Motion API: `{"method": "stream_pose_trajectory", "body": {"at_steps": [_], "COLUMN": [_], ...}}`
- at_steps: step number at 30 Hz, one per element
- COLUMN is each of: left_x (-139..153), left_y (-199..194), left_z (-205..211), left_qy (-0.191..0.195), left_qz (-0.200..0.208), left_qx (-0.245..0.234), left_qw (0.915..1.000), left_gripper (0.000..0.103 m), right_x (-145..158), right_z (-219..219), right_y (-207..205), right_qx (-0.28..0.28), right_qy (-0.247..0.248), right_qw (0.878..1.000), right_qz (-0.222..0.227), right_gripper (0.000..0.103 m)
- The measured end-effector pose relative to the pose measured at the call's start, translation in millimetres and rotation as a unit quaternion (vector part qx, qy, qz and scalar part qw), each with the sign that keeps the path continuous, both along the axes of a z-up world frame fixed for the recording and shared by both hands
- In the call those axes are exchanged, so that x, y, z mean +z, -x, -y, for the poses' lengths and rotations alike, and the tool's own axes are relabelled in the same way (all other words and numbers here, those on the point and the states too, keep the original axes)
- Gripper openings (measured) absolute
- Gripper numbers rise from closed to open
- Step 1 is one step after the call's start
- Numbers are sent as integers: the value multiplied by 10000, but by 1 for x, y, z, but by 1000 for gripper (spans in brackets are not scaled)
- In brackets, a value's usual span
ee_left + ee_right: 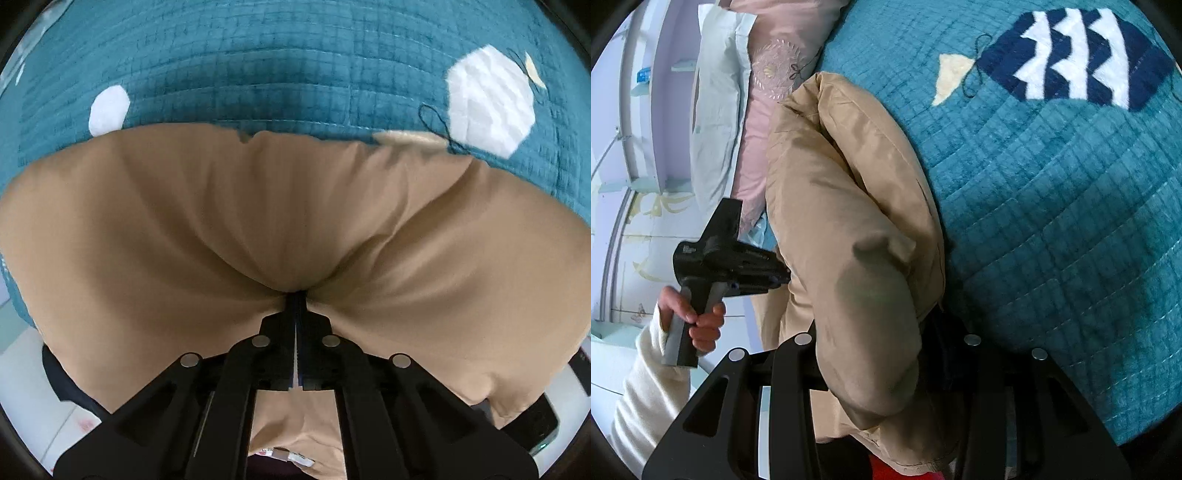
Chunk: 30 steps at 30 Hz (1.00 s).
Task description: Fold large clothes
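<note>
L gripper [297, 295] clenched on tan coat [258, 221], fabric bunched at tips | R gripper [886, 354]: coat roll fills gap, can't tell if clamped | coat hangs over teal quilt [1052, 221], by pillows [764, 74] | feel: puffy, soft, slick, light but bulky; grab hems/seams, not mid-panel | tag [291, 456] at btm: unreadable
</note>
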<state>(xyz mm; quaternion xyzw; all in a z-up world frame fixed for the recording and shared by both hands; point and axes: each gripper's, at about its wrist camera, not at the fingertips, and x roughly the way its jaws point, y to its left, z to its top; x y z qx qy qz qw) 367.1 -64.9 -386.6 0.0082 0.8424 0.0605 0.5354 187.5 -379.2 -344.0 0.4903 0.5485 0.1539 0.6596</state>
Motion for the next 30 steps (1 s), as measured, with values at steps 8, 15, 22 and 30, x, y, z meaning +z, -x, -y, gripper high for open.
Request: {"method": "stream_pose_trajectory", "body": {"at_steps": [8,15,22,30], "left_x": [53,-3,58,37], "left_y": [44,83,117,152], "left_z": [-22,-39,-56,-42], "left_qy": [92,454,50,-21], "left_qz": [-322,-552,-674,-199], "left_qx": [550,1072,686,249], "left_qw": [9979,9917,9954,9995], "left_gripper": [1,2,2,2], "right_x": [0,3,1,2], "right_z": [0,-4,-2,0], "right_y": [-2,-6,-5,-4], "right_qx": [-26,195,60,65], "right_qy": [-16,109,47,1], "right_qw": [10000,9997,10000,10000], "right_qz": [2,72,40,36], "right_gripper": [36,39,38,38]}}
